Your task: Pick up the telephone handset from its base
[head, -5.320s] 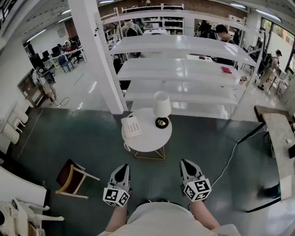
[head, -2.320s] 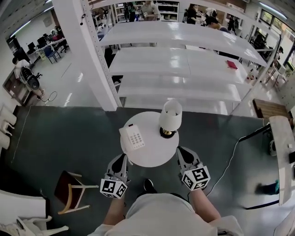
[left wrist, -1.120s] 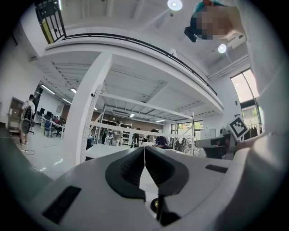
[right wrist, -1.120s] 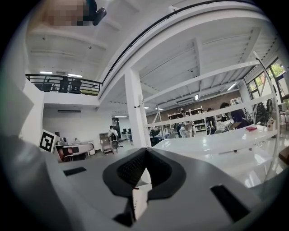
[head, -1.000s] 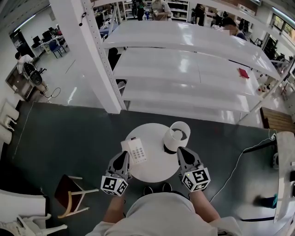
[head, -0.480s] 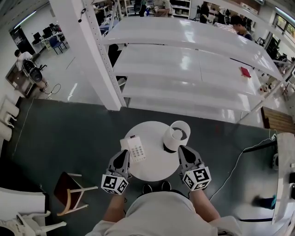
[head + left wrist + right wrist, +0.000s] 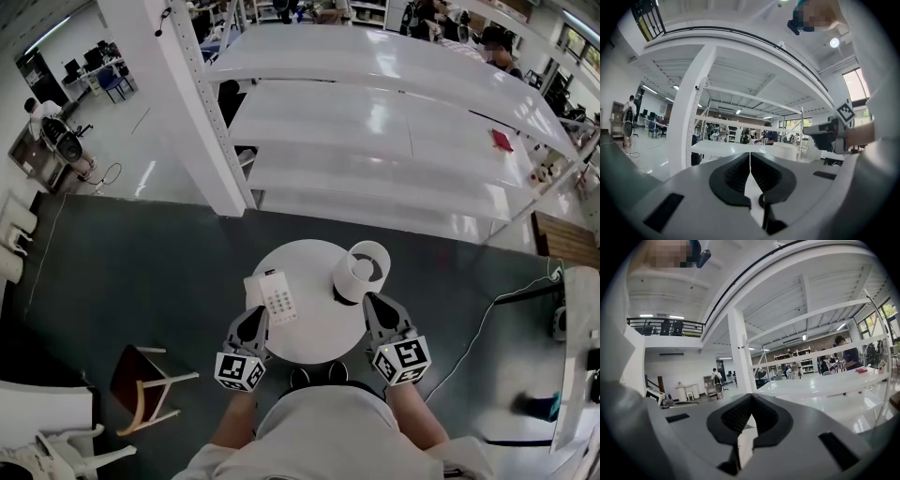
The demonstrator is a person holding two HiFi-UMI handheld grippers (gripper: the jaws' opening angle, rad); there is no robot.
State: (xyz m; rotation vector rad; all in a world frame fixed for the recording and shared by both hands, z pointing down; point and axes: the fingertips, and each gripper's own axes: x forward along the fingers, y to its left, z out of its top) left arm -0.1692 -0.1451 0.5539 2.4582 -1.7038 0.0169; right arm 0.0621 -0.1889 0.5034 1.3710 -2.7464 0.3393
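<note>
The left claw (image 7: 255, 315) and right claw (image 7: 374, 300) were both pressed together, empty, near the telephone (image 7: 272, 294) on the bench (image 7: 314, 333).

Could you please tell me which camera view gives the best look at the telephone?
The head view: it looks down on the white telephone, keypad up, on the round table beside the lamp. Both gripper views look across the room past shut jaws and show no recognisable telephone.
</note>
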